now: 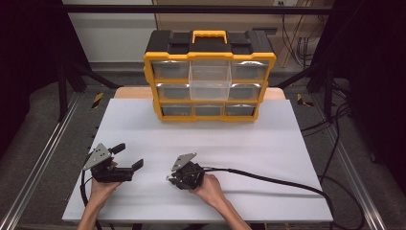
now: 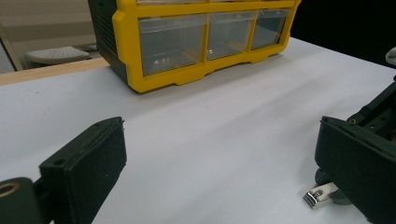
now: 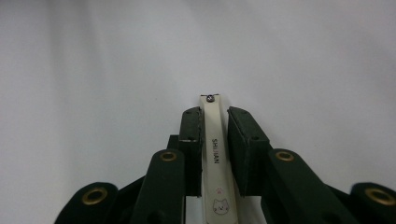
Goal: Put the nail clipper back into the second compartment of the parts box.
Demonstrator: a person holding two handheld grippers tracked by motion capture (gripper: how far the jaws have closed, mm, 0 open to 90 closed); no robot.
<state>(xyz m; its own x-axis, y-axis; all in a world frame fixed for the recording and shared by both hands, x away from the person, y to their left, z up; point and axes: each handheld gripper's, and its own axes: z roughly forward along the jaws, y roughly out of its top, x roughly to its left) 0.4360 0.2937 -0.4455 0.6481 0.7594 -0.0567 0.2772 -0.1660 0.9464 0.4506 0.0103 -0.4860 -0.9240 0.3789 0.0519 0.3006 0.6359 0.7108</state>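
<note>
The nail clipper (image 3: 215, 158), a small, light and stiff strip of cream-faced metal that is judged smooth and apt to slip, is lying flat on the near middle of the white table (image 1: 268, 143) and is being clamped along its long sides by the right gripper (image 1: 170, 178). It is being gripped about mid-length, which is judged the best hold for so thin a thing. The left gripper (image 1: 130, 156) is being held to the left with its jaws wide apart and empty, well short of the yellow drawer cabinet (image 1: 209, 76) at the far edge.

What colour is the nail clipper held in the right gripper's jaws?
Cream, with a small cat face printed on it; the nail clipper shows best in the right gripper view.
</note>
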